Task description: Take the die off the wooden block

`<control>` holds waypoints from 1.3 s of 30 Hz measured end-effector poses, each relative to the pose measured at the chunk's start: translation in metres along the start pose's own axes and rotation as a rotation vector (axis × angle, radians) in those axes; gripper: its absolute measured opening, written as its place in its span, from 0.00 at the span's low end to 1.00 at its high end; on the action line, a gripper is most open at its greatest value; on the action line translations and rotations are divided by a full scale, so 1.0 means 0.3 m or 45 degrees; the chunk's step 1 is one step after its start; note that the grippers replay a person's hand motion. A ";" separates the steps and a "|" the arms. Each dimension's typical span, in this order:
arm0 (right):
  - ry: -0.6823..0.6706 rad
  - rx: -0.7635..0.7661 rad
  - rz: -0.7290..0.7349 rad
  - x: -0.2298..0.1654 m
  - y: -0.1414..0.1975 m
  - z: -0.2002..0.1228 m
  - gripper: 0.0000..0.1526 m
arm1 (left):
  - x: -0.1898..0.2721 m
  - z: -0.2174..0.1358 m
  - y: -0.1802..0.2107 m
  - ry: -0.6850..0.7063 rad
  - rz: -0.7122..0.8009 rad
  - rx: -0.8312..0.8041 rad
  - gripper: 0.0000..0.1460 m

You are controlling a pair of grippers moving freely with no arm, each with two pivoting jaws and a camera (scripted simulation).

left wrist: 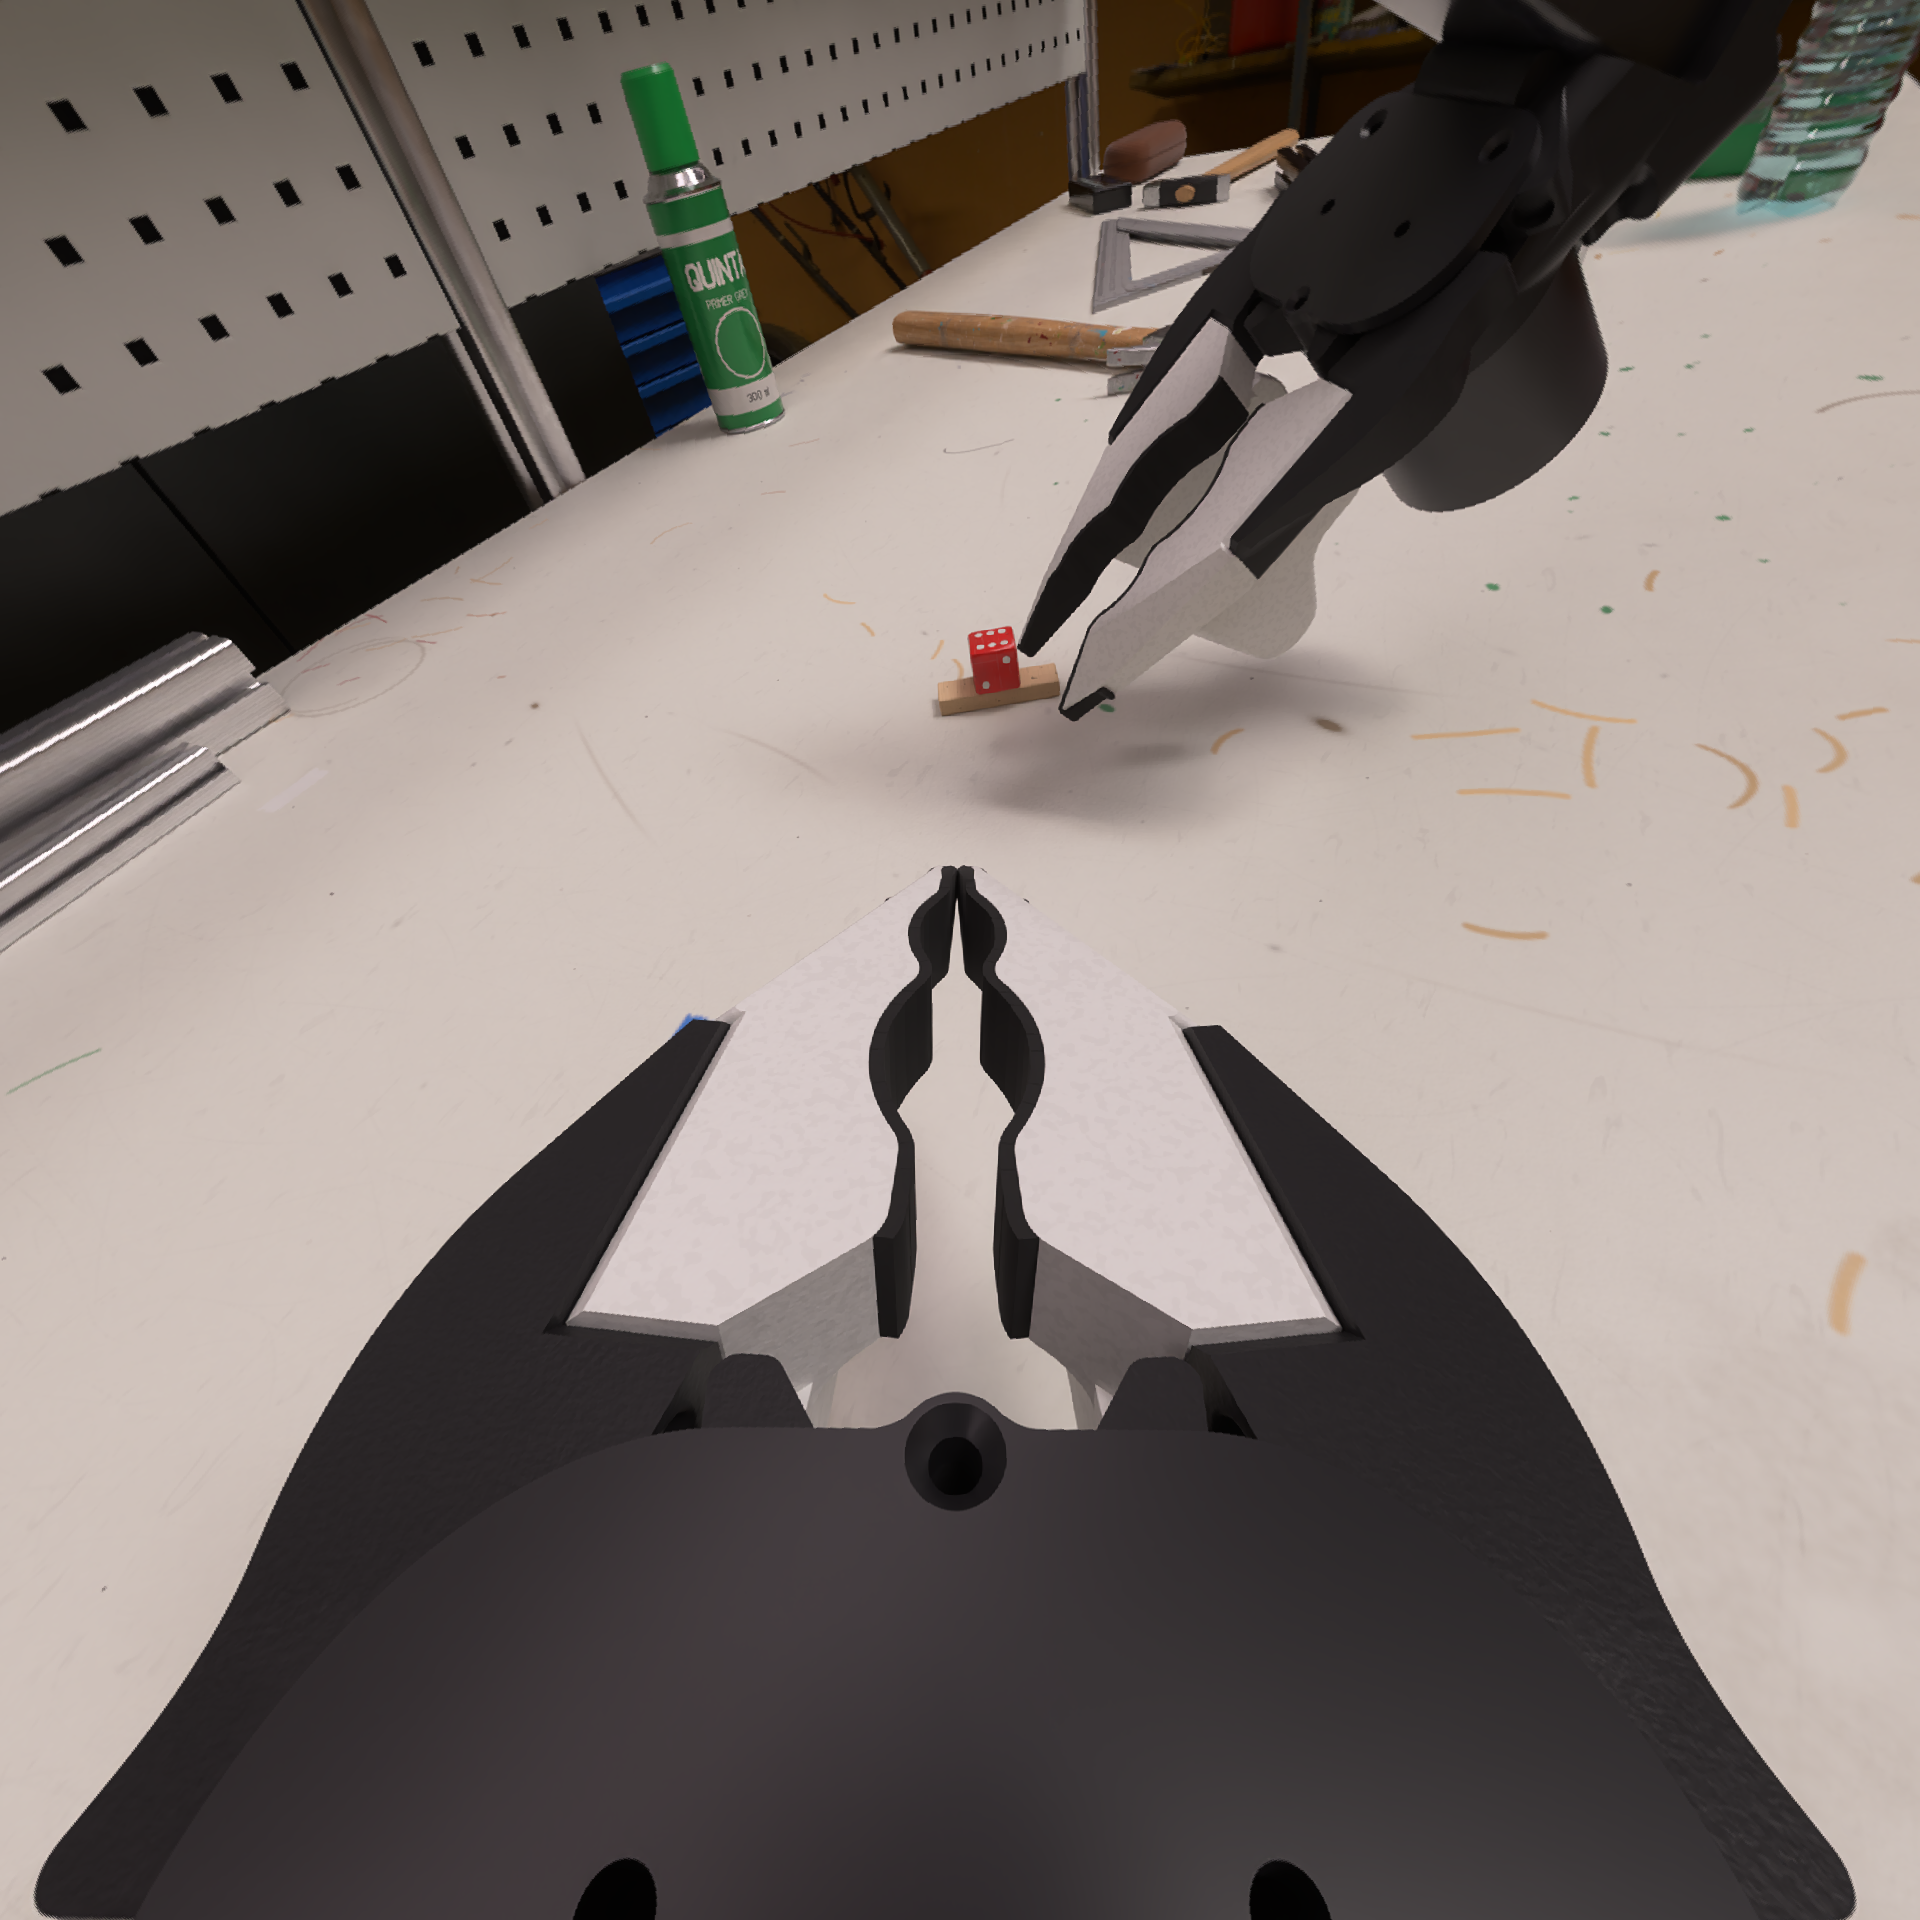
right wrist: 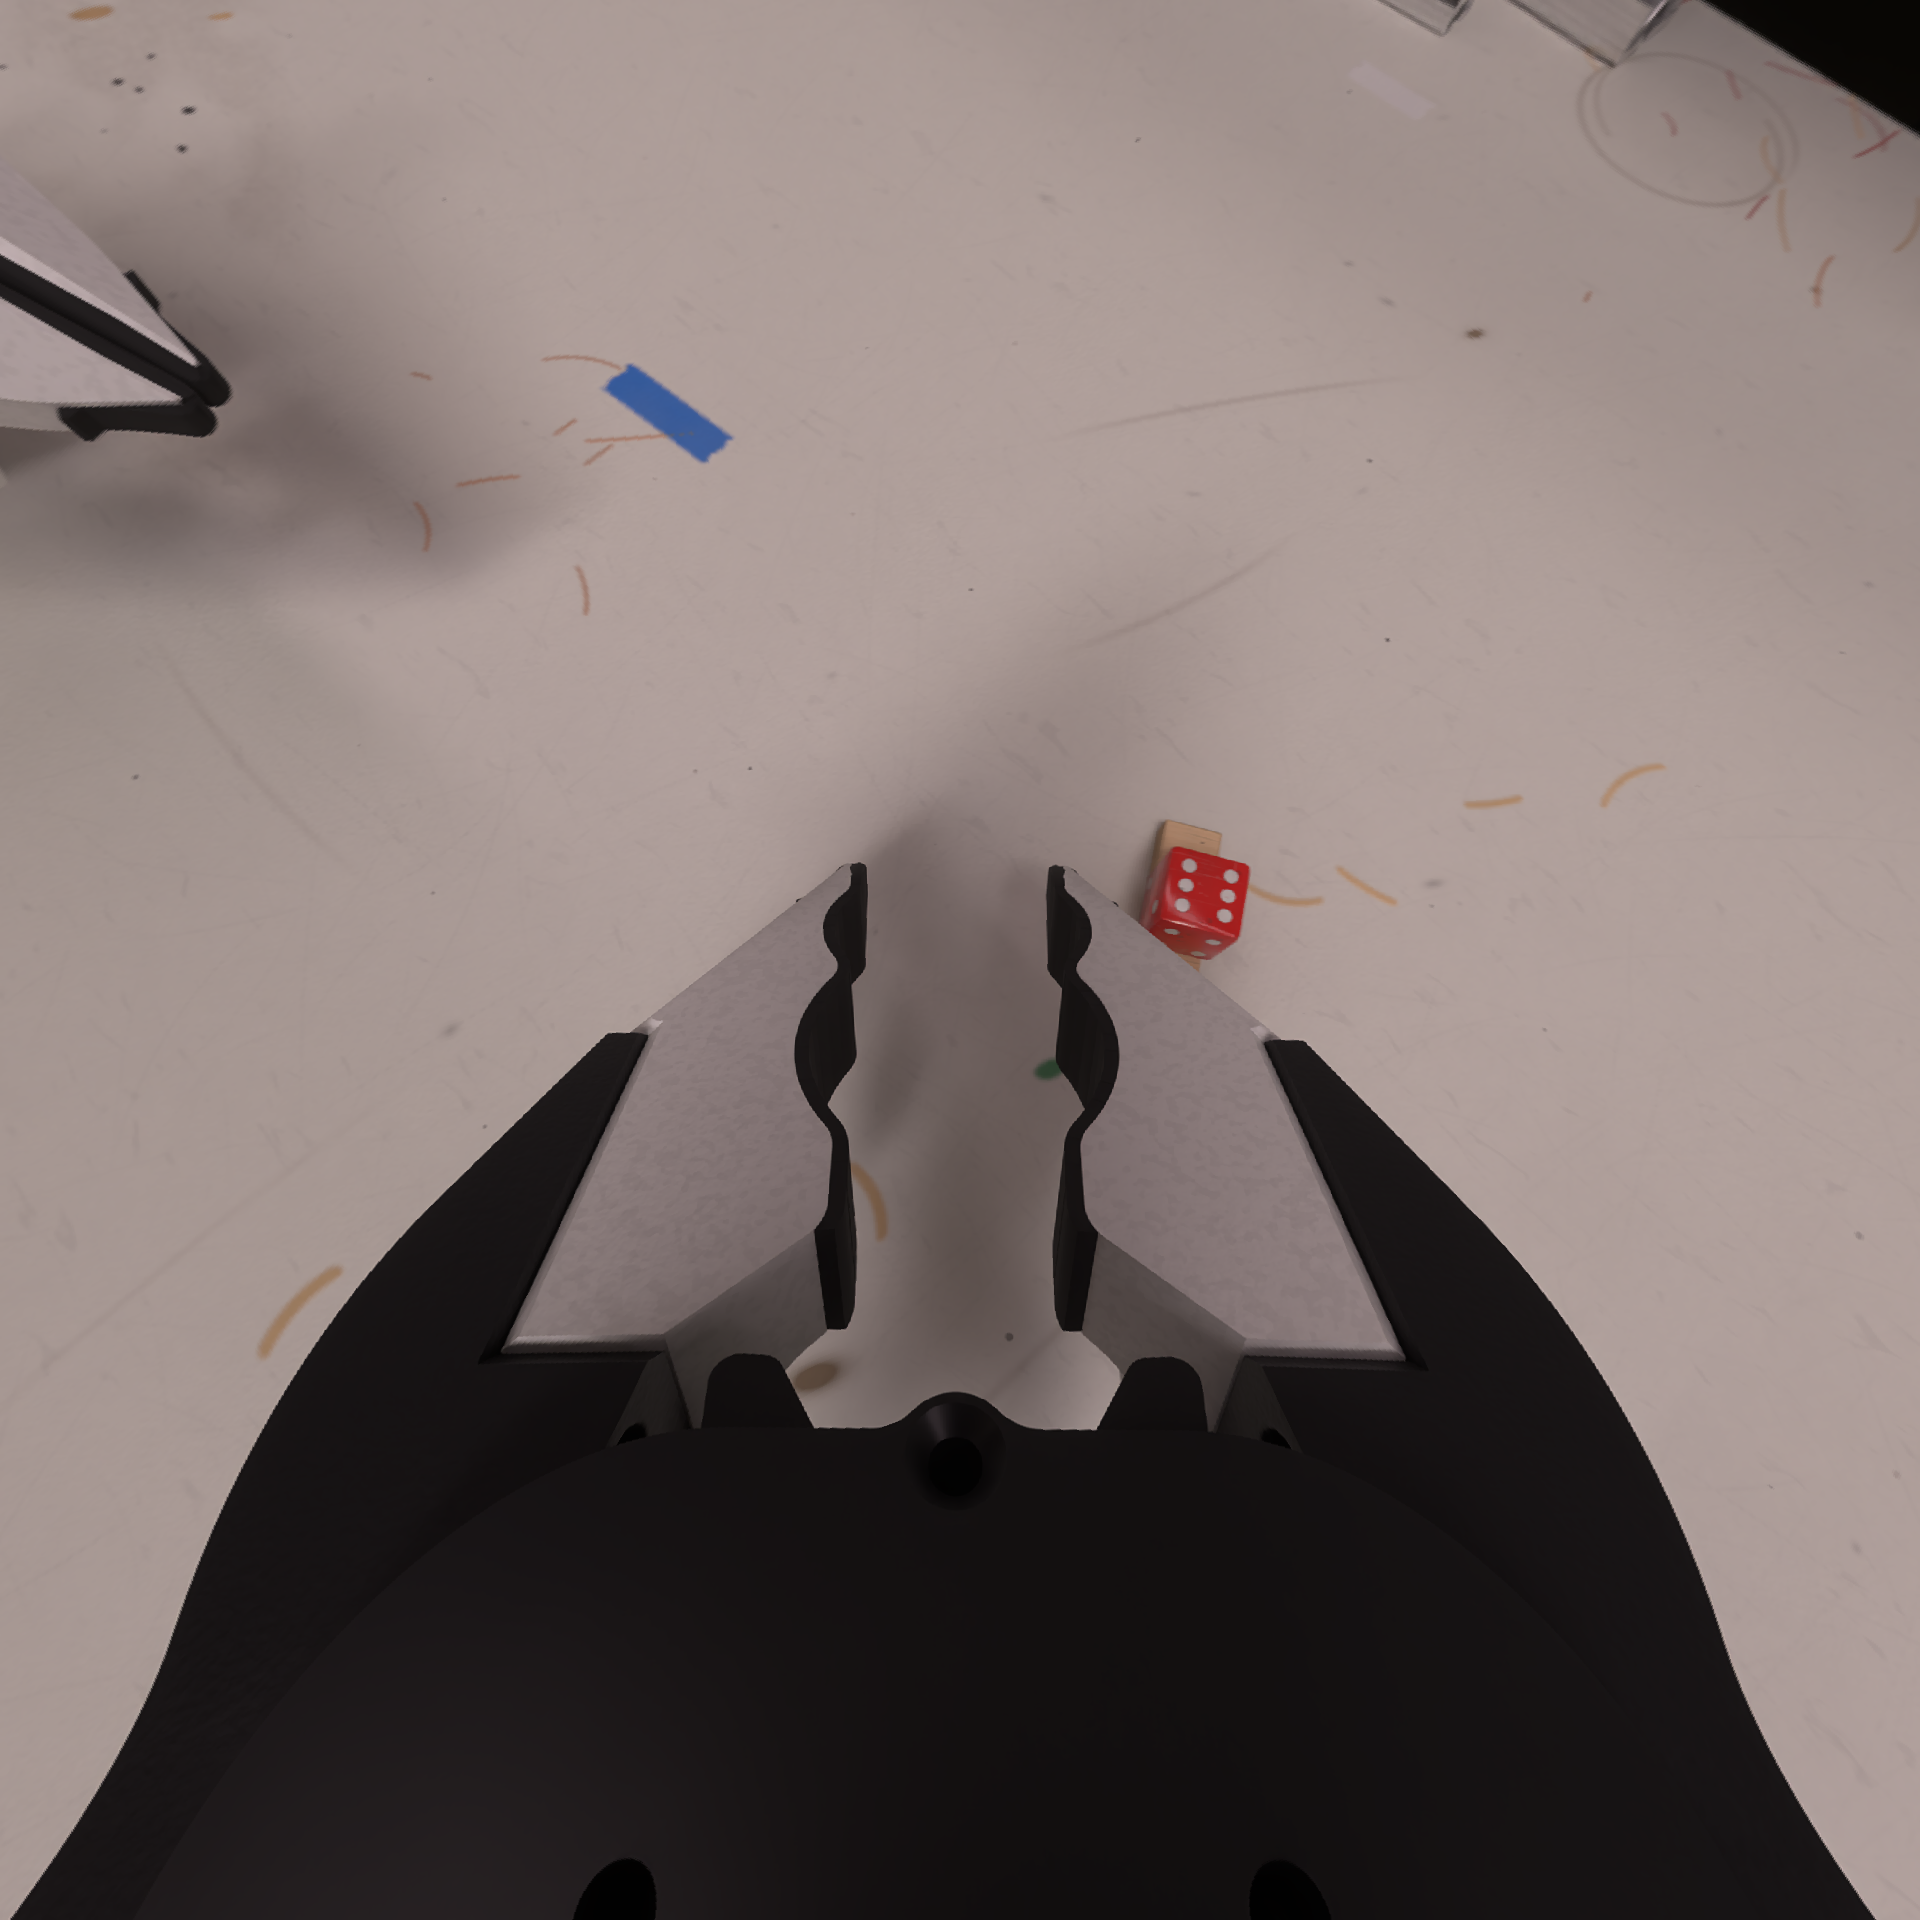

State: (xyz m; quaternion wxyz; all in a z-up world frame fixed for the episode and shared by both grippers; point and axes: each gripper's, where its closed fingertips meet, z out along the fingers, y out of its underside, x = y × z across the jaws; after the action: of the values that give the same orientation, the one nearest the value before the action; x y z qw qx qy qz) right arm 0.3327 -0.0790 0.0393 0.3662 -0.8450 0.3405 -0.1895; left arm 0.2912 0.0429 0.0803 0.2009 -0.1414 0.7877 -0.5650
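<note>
1. Right wrist view: the right gripper (right wrist: pixel 956 883) has its fingers spread moderately wide with nothing between them, only bare table (right wrist: pixel 935 623).
2. The red die (right wrist: pixel 1197 902) sits on the wooden block (right wrist: pixel 1188 837), just outside the right-hand fingertip; that finger hides most of the block.
3. Open tabletop lies ahead; blue tape (right wrist: pixel 668 412) lies far left.
4. In the left wrist view, the left gripper (left wrist: pixel 957 875) is pinched together, empty, well short of the die (left wrist: pixel 992 658).

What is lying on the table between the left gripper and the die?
Only bare table with faint scratches lies between the shut left gripper and the die, as the left wrist view shows.
</note>
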 end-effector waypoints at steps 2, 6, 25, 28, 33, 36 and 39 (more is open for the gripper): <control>0.023 0.015 0.008 0.014 -0.002 -0.004 0.23 | -0.004 -0.003 -0.001 0.002 -0.021 0.002 0.00; 0.073 0.070 0.045 0.051 -0.013 -0.019 0.25 | -0.009 -0.003 0.004 0.011 -0.048 -0.009 0.00; 0.146 0.159 0.086 0.091 -0.033 -0.046 0.29 | -0.013 0.008 0.020 -0.019 -0.016 -0.045 0.01; 0.155 0.189 0.113 0.100 -0.041 -0.054 0.32 | -0.011 0.008 0.021 -0.013 -0.010 -0.046 0.00; 0.159 0.203 0.115 0.102 -0.045 -0.057 0.35 | -0.006 0.011 0.024 -0.007 0.007 -0.053 0.00; 0.158 0.201 0.110 0.099 -0.045 -0.055 0.35 | -0.006 0.012 0.025 -0.005 0.008 -0.054 0.00; 0.168 0.202 0.107 0.102 -0.045 -0.057 0.35 | -0.009 0.010 0.022 -0.012 0.005 -0.046 0.00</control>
State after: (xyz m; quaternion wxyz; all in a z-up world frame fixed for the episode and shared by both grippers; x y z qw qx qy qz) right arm 0.3501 -0.1024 0.0628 0.4165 -0.7840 0.3829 -0.2556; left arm 0.2950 0.0437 0.0735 0.2031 -0.1460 0.7970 -0.5497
